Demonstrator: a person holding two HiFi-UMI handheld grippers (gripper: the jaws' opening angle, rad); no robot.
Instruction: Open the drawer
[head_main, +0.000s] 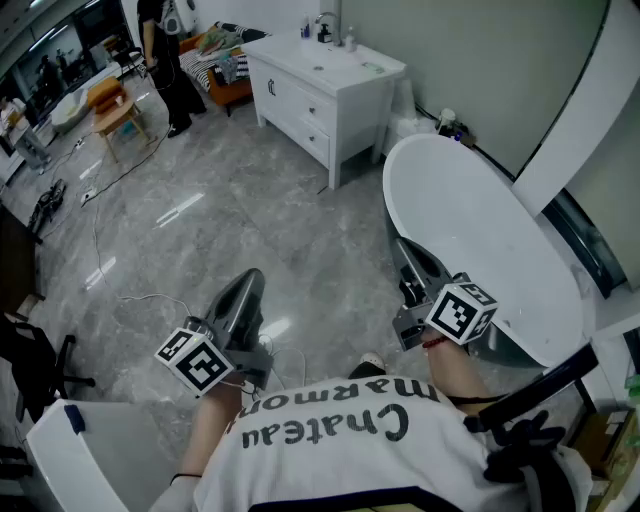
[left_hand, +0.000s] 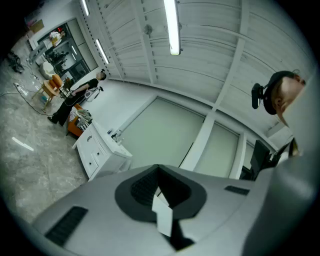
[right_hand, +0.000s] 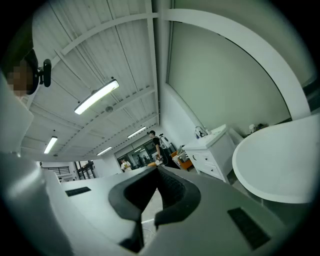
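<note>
A white vanity cabinet (head_main: 330, 95) with drawers (head_main: 313, 122) on its front stands far across the grey floor, with a sink and tap on top. It also shows small in the left gripper view as the vanity cabinet (left_hand: 98, 150) and in the right gripper view as the vanity cabinet (right_hand: 212, 154). My left gripper (head_main: 249, 280) is held low near my body and points toward it, jaws shut on nothing. To its right my right gripper (head_main: 404, 252) hangs beside the bathtub, also shut and empty. Both are well short of the cabinet.
A white oval bathtub (head_main: 480, 225) lies right of the right gripper. A person (head_main: 165, 60) stands at the back left near an orange stool (head_main: 110, 105). Cables (head_main: 100, 190) trail over the marble floor. A black chair (head_main: 30, 360) and a white object (head_main: 90, 450) sit at lower left.
</note>
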